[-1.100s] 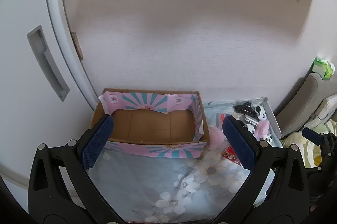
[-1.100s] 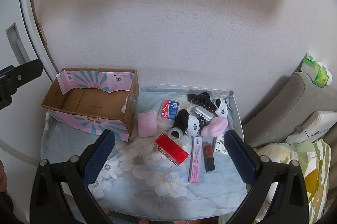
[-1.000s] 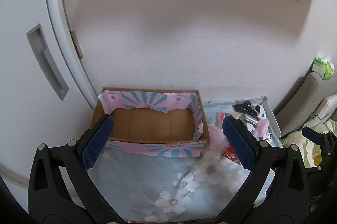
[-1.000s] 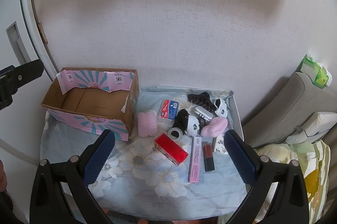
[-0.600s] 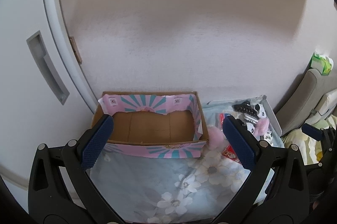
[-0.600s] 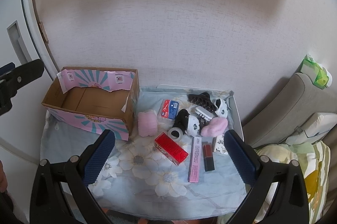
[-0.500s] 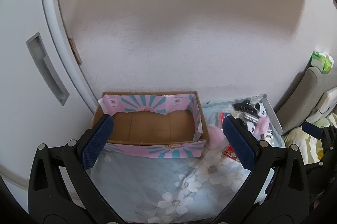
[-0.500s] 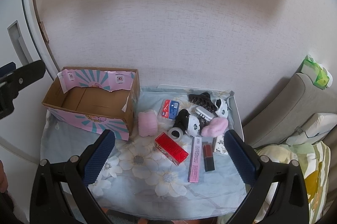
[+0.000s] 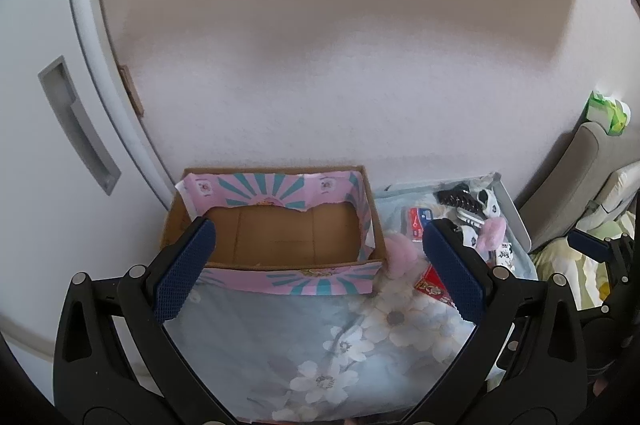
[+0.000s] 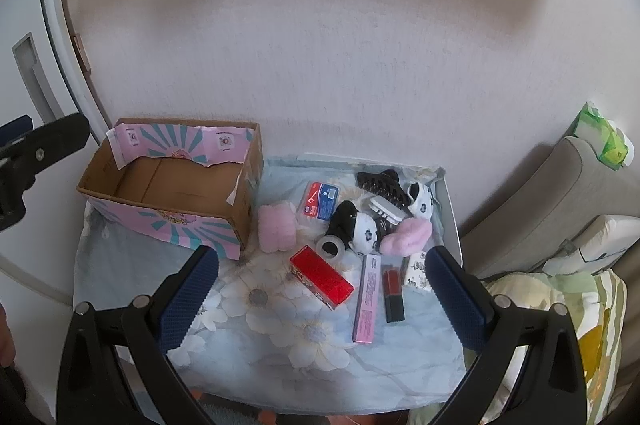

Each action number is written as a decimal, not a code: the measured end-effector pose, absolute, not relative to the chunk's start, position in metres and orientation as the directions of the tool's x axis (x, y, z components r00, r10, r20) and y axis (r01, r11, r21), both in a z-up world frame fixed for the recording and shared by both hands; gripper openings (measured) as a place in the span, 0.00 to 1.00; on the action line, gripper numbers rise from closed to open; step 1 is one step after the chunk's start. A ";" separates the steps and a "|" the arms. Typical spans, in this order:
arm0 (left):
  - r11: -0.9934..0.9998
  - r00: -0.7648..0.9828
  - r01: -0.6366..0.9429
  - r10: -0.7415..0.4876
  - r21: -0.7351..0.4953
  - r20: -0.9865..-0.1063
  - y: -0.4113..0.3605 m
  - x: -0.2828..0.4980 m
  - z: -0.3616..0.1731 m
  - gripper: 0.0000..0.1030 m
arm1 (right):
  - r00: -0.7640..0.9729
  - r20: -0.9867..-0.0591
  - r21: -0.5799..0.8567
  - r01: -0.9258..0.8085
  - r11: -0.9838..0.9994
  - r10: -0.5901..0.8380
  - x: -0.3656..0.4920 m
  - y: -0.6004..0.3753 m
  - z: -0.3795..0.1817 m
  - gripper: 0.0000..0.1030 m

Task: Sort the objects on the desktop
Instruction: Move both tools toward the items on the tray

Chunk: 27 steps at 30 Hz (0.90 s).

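Right gripper [image 10: 322,281] spread wide, empty, above floral cloth [image 10: 280,309]. Near to far: red box [image 10: 322,281], pink tube carton [image 10: 368,299], lipstick [image 10: 393,291], tape roll [image 10: 331,247], pink fluffy roll [image 10: 276,228], hair claws [image 10: 380,183] by wall. Left gripper [image 9: 316,271] likewise spread, empty, facing cardboard box [image 9: 276,277] (inside bare). Sorting judged unstarted: everything left. Right view alone shows full clutter; left view alone looks straight into box.
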<state>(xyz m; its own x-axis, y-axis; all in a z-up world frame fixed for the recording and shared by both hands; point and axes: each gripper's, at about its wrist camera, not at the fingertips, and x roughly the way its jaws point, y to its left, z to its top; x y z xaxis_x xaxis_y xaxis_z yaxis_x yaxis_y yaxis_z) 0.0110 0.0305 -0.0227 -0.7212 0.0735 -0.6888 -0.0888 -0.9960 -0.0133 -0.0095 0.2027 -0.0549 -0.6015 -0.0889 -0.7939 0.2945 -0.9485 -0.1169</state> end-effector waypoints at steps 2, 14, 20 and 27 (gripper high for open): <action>-0.996 -0.717 -0.090 0.076 -0.017 -0.693 0.033 0.011 -0.025 1.00 | -0.597 -0.797 -0.117 0.297 -0.948 -0.089 -0.010 0.204 -0.057 0.99; -0.993 -0.704 -0.118 0.100 -0.023 -0.703 0.044 0.005 -0.036 1.00 | -0.718 -0.652 0.007 0.317 -0.948 -0.245 -0.006 0.257 -0.032 0.99; -0.981 -0.681 -0.192 0.147 -0.019 -0.717 0.074 -0.002 -0.052 1.00 | -0.728 -0.656 -0.130 0.371 -0.920 -0.201 -0.011 0.285 -0.037 0.99; -0.944 -0.582 -0.327 0.229 -0.033 -0.780 0.135 -0.005 -0.110 1.00 | -0.561 -0.798 0.007 0.359 -0.933 -0.222 -0.029 0.335 -0.092 0.99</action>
<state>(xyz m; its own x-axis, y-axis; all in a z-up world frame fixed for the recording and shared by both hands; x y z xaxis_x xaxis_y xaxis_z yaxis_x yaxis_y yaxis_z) -0.0047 0.1346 -0.1104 -0.5819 0.2290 -0.7804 -0.3273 -0.9443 -0.0331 -0.0289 0.3345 -0.0922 -0.5606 -0.2220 -0.7978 0.3592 -0.9332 0.0073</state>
